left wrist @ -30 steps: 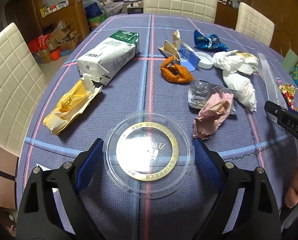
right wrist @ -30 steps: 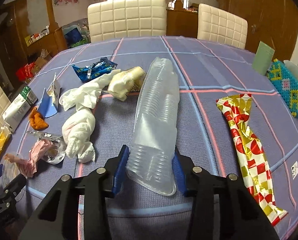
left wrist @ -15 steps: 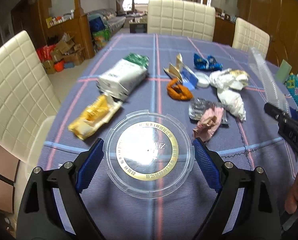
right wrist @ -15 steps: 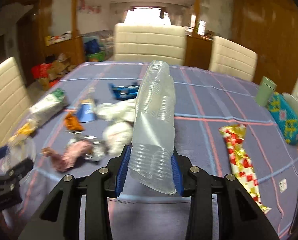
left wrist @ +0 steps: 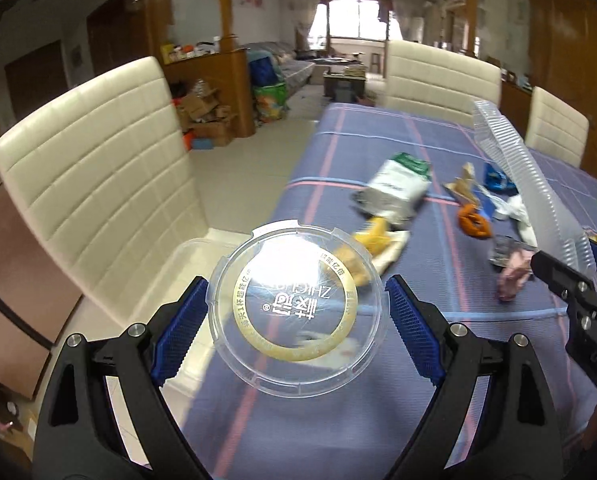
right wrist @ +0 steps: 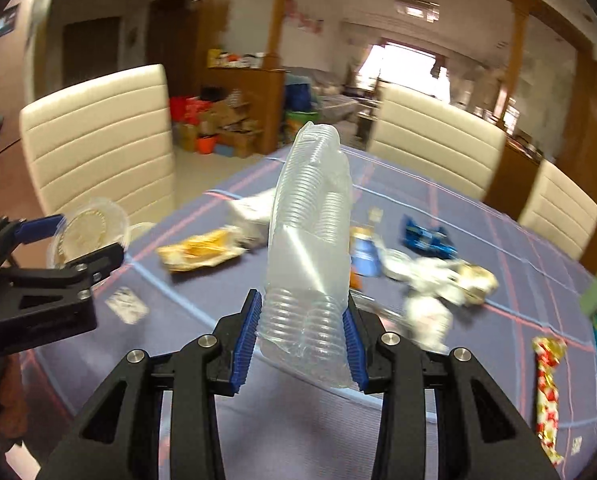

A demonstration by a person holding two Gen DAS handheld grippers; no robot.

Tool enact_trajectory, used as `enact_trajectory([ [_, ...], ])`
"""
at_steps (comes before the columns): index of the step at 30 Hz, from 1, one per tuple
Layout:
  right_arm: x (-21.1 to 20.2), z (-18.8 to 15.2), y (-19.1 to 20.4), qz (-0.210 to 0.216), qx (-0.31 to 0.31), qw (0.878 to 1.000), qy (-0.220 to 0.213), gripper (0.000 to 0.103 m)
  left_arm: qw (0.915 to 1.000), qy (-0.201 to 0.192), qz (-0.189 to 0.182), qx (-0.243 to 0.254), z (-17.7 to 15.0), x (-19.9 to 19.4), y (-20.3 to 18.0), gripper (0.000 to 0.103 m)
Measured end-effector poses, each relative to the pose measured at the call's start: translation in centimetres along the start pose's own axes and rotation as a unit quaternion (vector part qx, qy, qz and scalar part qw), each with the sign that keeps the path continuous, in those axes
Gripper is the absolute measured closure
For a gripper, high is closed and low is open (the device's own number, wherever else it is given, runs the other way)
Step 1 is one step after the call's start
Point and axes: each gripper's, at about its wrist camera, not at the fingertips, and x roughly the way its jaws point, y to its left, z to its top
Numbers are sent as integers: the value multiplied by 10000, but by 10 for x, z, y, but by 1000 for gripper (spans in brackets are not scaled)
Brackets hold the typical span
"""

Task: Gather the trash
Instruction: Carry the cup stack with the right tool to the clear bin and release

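- My left claw [left wrist: 297, 322] grips a clear round lid [left wrist: 297, 312], lifted above the table [left wrist: 378, 148].
- My right claw [right wrist: 300, 338] clamps a plastic cup sleeve [right wrist: 310, 248] above that table.
- Carrying step, I judge; next, find a bin, none visible.

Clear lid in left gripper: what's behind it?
Through the clear lid: blue tablecloth, part of the yellow wrapper, blurred white scrap. Its gold ring hides a thin band.

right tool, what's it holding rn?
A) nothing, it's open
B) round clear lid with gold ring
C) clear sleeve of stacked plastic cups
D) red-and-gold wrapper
C: in the right wrist view the right tool is shut on the clear sleeve of stacked plastic cups, both blue pads pressed to its lower end; the round clear lid sits in the left tool, and the red-and-gold wrapper lies on the table.
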Motion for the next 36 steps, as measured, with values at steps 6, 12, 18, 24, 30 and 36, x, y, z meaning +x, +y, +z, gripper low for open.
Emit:
enact_trajectory([
  [6, 10, 21, 56, 235, -509, 9984, -98, 64, 9992, -8, 317, -231, 2, 6, 45, 15],
  [12, 30, 42, 89, 395, -810, 9959, -122, 64, 9976, 132, 471, -492, 8, 26, 84, 14],
  [18, 49, 54, 107, 454, -797, 9958, -19, 63, 9966, 114, 638, -514, 16, 42, 105, 4],
  [24, 64, 59, 119, 443, -834, 9955, 124, 63, 9956, 327, 635, -600, 10, 59, 122, 4],
  [30, 80, 60, 140, 526, -1061, 9925, 296, 62, 9928, 280, 919, -721, -4, 57, 142, 4],
  [36, 84, 60, 167, 665, -1334, 9884, 304, 56, 9884, 282, 1069, -1043, -13, 47, 166, 4],
])
